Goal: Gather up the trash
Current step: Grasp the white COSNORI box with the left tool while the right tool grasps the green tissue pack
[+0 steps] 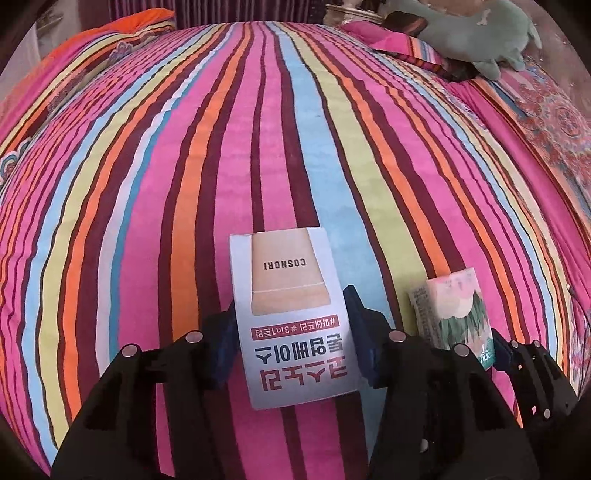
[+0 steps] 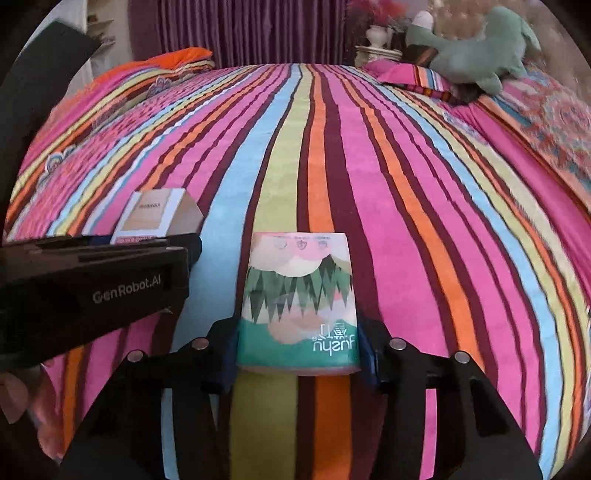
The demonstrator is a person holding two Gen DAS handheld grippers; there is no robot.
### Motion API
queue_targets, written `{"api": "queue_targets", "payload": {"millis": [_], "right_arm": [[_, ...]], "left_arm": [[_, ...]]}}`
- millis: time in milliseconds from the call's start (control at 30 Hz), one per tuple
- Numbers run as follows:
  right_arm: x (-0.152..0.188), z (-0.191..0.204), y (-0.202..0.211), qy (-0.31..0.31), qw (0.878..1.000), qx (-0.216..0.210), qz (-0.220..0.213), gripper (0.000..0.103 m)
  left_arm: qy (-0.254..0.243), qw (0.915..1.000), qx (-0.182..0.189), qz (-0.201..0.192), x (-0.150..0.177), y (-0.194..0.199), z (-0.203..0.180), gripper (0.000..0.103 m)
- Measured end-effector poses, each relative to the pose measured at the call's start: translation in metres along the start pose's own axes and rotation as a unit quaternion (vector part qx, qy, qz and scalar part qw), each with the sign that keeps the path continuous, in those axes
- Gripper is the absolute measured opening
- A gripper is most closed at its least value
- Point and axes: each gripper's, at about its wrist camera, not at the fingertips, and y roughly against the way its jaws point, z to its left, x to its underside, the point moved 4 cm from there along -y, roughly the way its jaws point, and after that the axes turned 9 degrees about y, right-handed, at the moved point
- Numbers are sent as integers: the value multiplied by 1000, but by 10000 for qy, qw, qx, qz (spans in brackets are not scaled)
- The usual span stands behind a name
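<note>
A white box with a beige picture and red lettering [image 1: 291, 317] lies on the striped bedspread [image 1: 258, 147], and my left gripper [image 1: 291, 341] is shut on its two sides with the blue pads pressed against it. To its right a green and pink tissue pack [image 1: 456, 314] is held by the other gripper [image 1: 476, 343]. In the right wrist view my right gripper [image 2: 297, 350] is shut on that tissue pack [image 2: 299, 299]. The white box [image 2: 155, 218] shows at the left there, behind the black body of the left gripper [image 2: 92, 280].
The striped bedspread [image 2: 369, 166] fills both views. A grey-green plush toy [image 1: 476, 33] lies on a pillow at the far right. An orange pillow [image 1: 122, 26] sits at the far left. Purple curtains [image 2: 240, 29] hang behind the bed.
</note>
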Motion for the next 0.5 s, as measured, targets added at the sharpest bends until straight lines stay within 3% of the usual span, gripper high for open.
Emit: {"api": "queue_targets", "payload": {"millis": [167, 500], "right_arm": [[12, 9, 22, -313, 9991, -262, -65, 48], [58, 20, 65, -1163, 9922, -422, -134, 48]], "left_arm": [[24, 9998, 216, 23, 17, 17, 14, 50], [-1, 9996, 269, -3, 75, 61, 57, 50]]}}
